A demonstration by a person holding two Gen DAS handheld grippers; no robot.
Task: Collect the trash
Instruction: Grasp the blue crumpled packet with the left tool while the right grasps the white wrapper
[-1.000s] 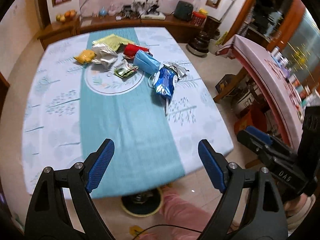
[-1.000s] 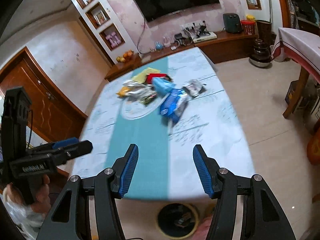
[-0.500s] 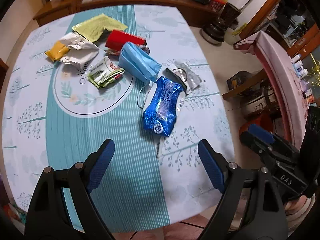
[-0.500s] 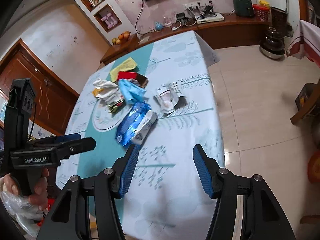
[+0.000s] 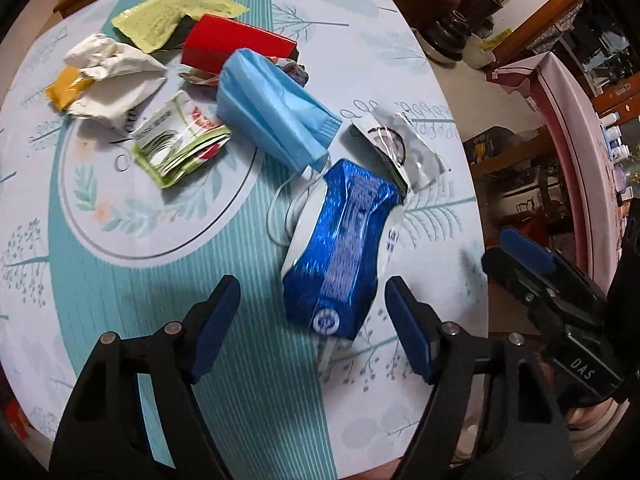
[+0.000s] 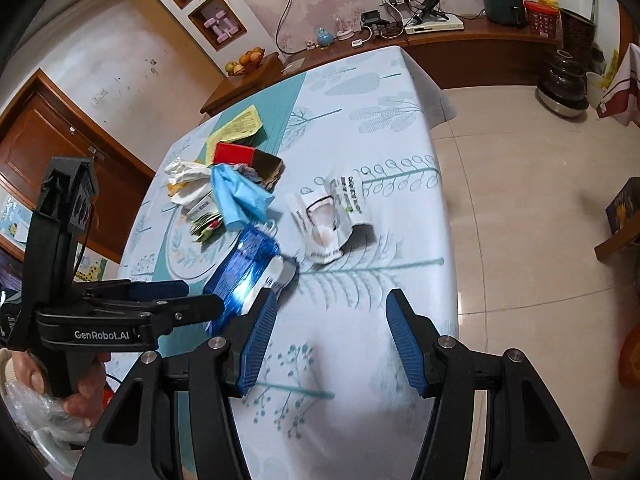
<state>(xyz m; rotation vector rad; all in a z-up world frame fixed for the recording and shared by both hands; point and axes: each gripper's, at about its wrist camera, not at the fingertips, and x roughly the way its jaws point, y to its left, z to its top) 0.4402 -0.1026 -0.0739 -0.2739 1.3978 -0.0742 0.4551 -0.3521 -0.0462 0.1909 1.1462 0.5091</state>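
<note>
Trash lies in a heap on the table (image 5: 100,288). A shiny blue wrapper (image 5: 340,252) lies nearest, its near end between the fingers of my open left gripper (image 5: 312,320), which hovers just above it. Behind it lie a blue face mask (image 5: 272,112), a red packet (image 5: 228,44), a green-white sachet (image 5: 176,144), crumpled white paper (image 5: 116,84), a yellow packet (image 5: 66,88), a yellow-green sheet (image 5: 176,12) and a clear white packet (image 5: 404,152). My right gripper (image 6: 328,340) is open over the table's near right part, the blue wrapper (image 6: 248,268) to its left, the white packet (image 6: 332,220) ahead.
The table edge drops to a tiled floor (image 6: 520,208) on the right. A second table with a red-trimmed cloth (image 5: 576,120) stands beyond it. A sideboard (image 6: 440,36) with electronics runs along the far wall. A hand (image 6: 60,384) holds the left gripper and a clear plastic bag (image 6: 36,420).
Both grippers have moved forward and down toward the trash pile. The blue wrapper now lies between my left fingers. Both stay open.
</note>
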